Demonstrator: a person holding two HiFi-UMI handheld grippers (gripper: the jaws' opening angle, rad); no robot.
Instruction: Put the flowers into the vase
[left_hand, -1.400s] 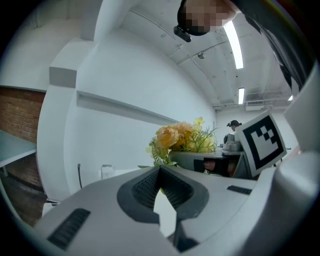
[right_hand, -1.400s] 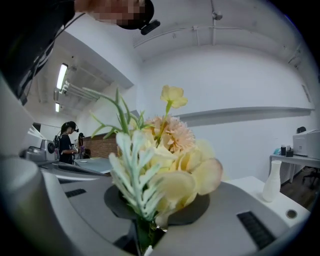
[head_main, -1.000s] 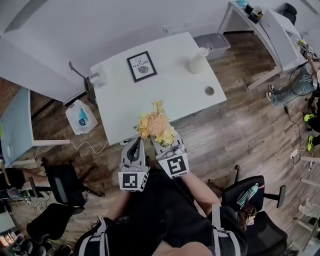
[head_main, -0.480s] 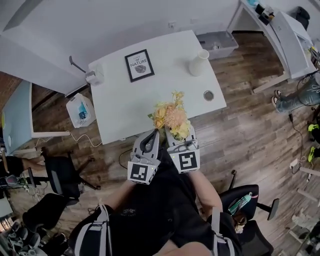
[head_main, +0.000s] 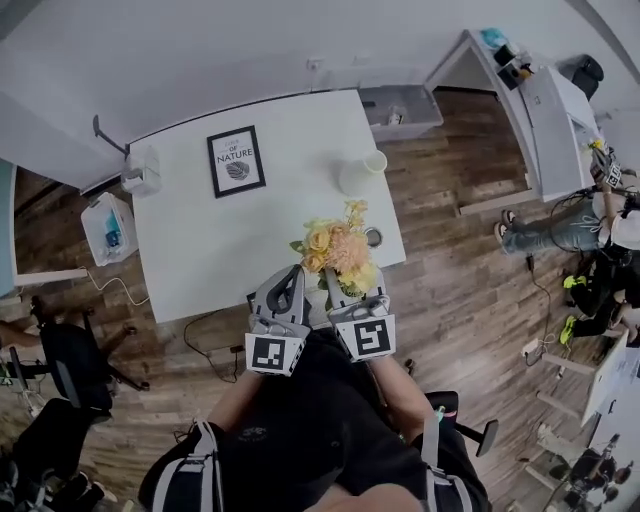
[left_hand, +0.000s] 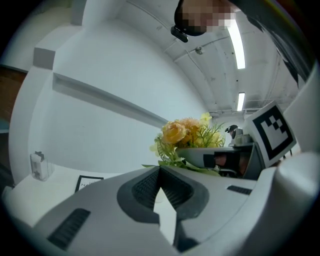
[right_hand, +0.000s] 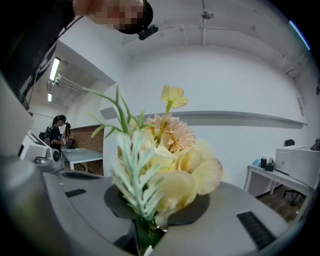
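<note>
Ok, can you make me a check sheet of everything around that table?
Surface: white table, mostly bare.
Job's things: flowers held near the table's front edge; vase upright, apart from them.
Clutter: framed picture, small round dish, small white box.
Grippers: right gripper shut on the flowers' stems; left gripper shut, empty.
Cables: cable on the floor.
Surroundings: wooden floor, chair, person.

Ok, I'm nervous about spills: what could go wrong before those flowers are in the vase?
The vase stands free, and the shut left gripper isn't steadying it: a nudge from the flowers in the right gripper might tip it. The small round object at the table edge, near them, could get swept off.
</note>
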